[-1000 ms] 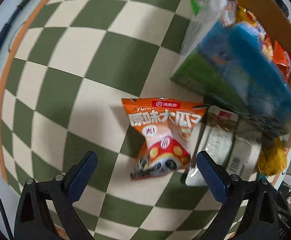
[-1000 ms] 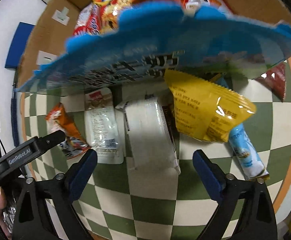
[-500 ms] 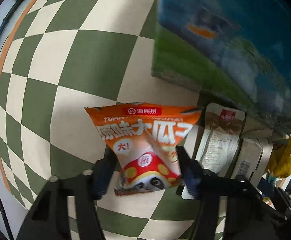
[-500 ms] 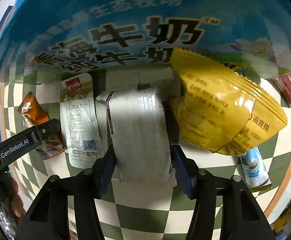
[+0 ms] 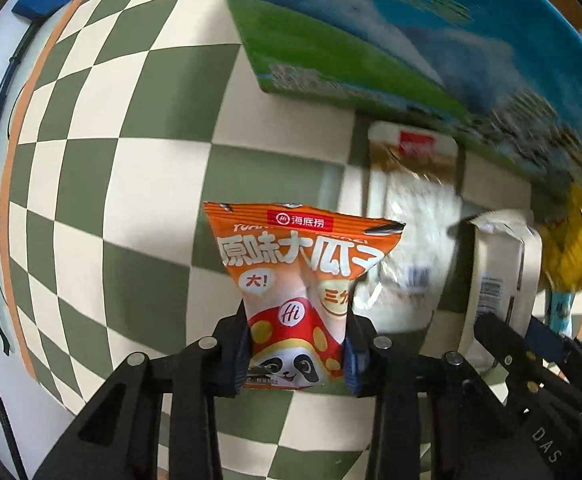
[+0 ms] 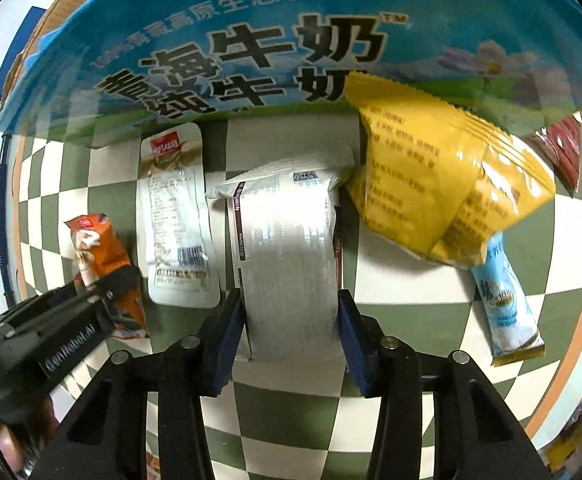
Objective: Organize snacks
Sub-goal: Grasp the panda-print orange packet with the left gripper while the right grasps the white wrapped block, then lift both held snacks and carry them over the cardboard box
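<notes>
Near: orange seed packet point(image 5: 297, 304) is clamped by left gripper point(image 5: 297, 356) | white wrapped pack point(image 6: 291, 256) is pinched by right gripper point(image 6: 289, 338) | Far: yellow bag point(image 6: 439, 184), blue stick point(image 6: 505, 300) left on checkered counter point(image 6: 403, 280) before milk carton point(image 6: 251, 48) | sorting judged barely started.

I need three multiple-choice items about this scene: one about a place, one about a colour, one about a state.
1. The clear white packet lies where?
A. between the orange packet and the white bag
B. right of the yellow bag
C. on the milk box

2. The stick sachet is:
A. red
B. light blue
C. black

3. The left gripper is:
A. open
B. out of view
C. shut on the orange packet

Key: 1 A, it lies between them; 2 B, pale blue wrapper; 3 C, both pads press the packet.
</notes>
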A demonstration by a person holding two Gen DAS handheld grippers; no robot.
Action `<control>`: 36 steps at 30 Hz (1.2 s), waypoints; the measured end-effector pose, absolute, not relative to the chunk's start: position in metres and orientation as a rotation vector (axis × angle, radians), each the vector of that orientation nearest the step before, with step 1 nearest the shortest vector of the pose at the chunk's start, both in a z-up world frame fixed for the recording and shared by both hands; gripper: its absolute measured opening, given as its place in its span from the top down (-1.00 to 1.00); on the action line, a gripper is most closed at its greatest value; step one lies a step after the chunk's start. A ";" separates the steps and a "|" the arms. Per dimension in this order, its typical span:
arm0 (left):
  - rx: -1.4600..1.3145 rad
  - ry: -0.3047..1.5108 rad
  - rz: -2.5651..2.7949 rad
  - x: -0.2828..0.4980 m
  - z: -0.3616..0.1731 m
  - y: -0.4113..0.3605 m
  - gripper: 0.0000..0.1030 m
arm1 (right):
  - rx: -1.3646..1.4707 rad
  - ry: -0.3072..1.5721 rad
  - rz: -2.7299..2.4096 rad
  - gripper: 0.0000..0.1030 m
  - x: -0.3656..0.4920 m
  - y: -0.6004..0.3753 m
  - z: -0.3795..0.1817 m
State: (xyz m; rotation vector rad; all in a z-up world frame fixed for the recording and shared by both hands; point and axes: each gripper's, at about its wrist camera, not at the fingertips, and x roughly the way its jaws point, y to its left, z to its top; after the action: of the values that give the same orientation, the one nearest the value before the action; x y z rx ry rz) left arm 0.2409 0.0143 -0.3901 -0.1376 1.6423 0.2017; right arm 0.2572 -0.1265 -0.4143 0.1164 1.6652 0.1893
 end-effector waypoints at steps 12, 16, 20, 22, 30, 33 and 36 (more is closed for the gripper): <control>-0.070 1.581 0.154 0.205 -0.362 -0.048 0.37 | 0.149 1.650 0.236 0.07 0.229 -0.145 -0.391; -0.061 1.562 0.131 0.193 -0.344 -0.066 0.38 | 0.150 1.621 0.259 0.07 0.225 -0.150 -0.372; -0.065 1.543 0.109 0.179 -0.322 -0.075 0.38 | 0.155 1.597 0.276 0.07 0.223 -0.161 -0.351; -0.068 1.532 0.098 0.177 -0.312 -0.080 0.38 | 0.160 1.588 0.280 0.07 0.221 -0.166 -0.342; -0.084 1.472 0.058 0.203 -0.252 -0.039 0.38 | 0.175 1.523 0.288 0.08 0.214 -0.189 -0.298; -0.091 1.449 0.046 0.209 -0.245 -0.032 0.38 | 0.180 1.493 0.293 0.08 0.214 -0.191 -0.281; -0.101 1.427 0.033 0.216 -0.237 -0.023 0.38 | 0.195 1.466 0.303 0.08 0.215 -0.193 -0.264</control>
State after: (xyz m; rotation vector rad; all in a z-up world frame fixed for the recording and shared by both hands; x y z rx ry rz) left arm 0.2161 -0.0232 -0.2374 -0.1007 1.4268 0.0329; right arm 0.2149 -0.1931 -0.2643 0.1950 1.4661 0.3028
